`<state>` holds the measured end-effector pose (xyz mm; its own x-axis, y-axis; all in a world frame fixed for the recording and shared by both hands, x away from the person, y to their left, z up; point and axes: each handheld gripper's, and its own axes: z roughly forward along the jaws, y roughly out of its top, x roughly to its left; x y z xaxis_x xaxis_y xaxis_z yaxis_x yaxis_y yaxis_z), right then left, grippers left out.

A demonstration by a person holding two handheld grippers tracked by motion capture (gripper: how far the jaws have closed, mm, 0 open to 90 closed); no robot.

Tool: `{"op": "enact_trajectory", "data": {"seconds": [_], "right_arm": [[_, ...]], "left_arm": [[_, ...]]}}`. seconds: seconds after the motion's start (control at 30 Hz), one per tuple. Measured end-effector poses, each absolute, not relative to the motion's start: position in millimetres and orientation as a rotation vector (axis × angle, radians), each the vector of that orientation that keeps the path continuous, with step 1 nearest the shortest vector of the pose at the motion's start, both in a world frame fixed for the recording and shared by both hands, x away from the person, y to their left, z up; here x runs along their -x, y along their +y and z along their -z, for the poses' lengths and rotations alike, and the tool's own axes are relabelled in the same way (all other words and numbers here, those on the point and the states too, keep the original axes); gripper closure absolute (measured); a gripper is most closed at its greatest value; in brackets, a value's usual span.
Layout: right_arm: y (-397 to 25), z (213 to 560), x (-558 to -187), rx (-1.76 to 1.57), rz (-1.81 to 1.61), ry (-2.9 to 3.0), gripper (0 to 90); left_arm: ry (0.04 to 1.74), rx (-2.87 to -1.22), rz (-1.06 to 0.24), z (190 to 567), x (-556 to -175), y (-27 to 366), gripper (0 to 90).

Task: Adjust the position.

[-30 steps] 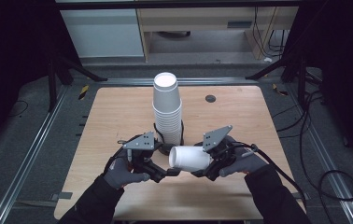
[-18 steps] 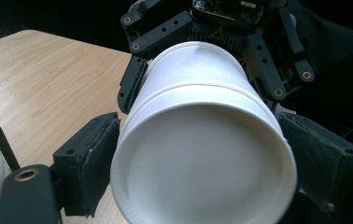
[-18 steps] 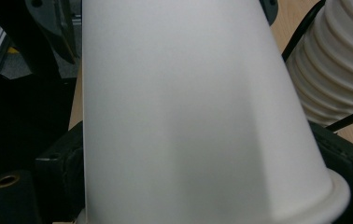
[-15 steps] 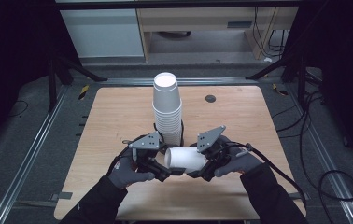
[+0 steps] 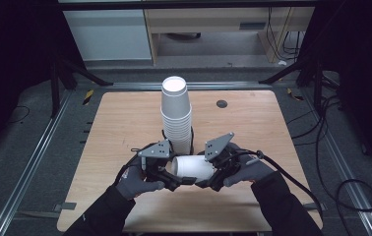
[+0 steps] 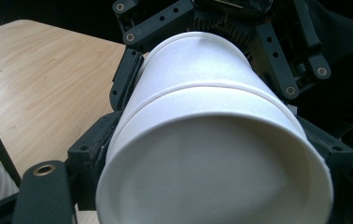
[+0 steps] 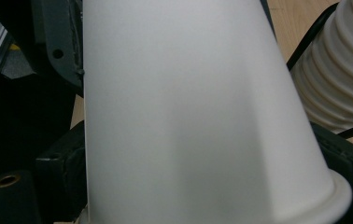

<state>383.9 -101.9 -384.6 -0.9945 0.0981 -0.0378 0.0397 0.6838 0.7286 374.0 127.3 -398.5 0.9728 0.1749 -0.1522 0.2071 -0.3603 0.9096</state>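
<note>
White paper cups (image 5: 192,167), two nested and lying sideways above the table (image 5: 125,123) before the upside-down cup stack (image 5: 176,115), are clamped by both the left gripper (image 5: 176,181) and right gripper (image 5: 207,181), separation seemingly not yet done.

A white paper cup (image 5: 192,167) lies sideways between the left gripper (image 5: 175,180) and right gripper (image 5: 208,181), just before a tall stack of white paper cups (image 5: 176,115) on the light wooden surface (image 5: 125,123).
</note>
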Motion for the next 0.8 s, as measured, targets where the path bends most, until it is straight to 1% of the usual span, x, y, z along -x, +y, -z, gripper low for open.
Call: {"op": "enact_trajectory", "data": {"seconds": [0.4, 0.5, 0.8], "right_arm": [[-103, 384, -383, -0.111, -1.241, 2.791, 7.3], [-106, 380, -383, -0.13, -1.248, 2.777, 5.3], [-136, 365, -384, -0.24, -1.387, 2.675, 4.4]], "left_arm": [[0.271, -1.932, 0.041, 397, -374, 130, 20.7], [0.272, -1.924, 0.031, 395, -374, 132, 20.7], [0.289, -1.895, 0.007, 390, -376, 146, 20.5]]}}
